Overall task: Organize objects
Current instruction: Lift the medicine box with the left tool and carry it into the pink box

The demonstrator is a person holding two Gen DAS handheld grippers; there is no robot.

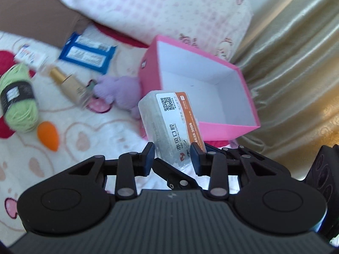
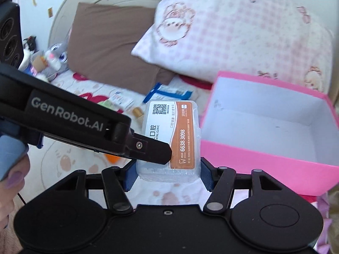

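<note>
I've got the floss box (image 2: 169,141) clenched in both tools at once, a handover; right tool (image 2: 167,170) pinches its lower end, left tool (image 1: 172,154) grips across it from the side; box is up off the bed, just beside the open pink box (image 2: 264,158), which looks empty inside; other clutter on the bed waits.

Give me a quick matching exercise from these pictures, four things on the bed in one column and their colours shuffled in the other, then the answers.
Things:
1. yarn ball
2. makeup sponge
3. open box
4. plush toy

Colours:
A. pink outside, white inside
B. lilac
C. light green
D. orange

Pairs: 1-C, 2-D, 3-A, 4-B
</note>
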